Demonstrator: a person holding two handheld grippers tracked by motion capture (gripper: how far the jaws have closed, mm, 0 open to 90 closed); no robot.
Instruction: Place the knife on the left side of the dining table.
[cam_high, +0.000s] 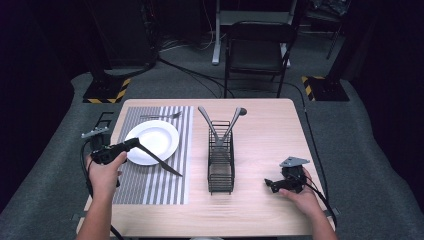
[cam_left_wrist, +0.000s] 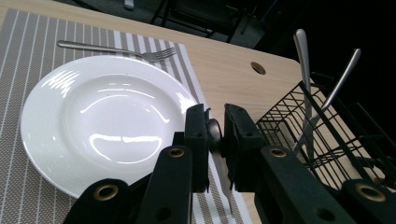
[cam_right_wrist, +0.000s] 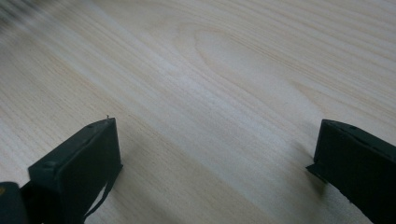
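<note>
My left gripper is shut on the handle of a table knife, whose blade slants down and right over the striped placemat, just right of the white plate. In the left gripper view the knife is pinched between the jaws of the left gripper, with the plate behind it. A fork lies on the mat beyond the plate. My right gripper rests low over bare wood right of the wire basket. Its jaws stand wide apart in the right gripper view, with nothing between them.
The black wire cutlery basket stands mid-table with two metal utensils leaning out of its far end. A round hole is in the tabletop near the far edge. A chair stands beyond the table.
</note>
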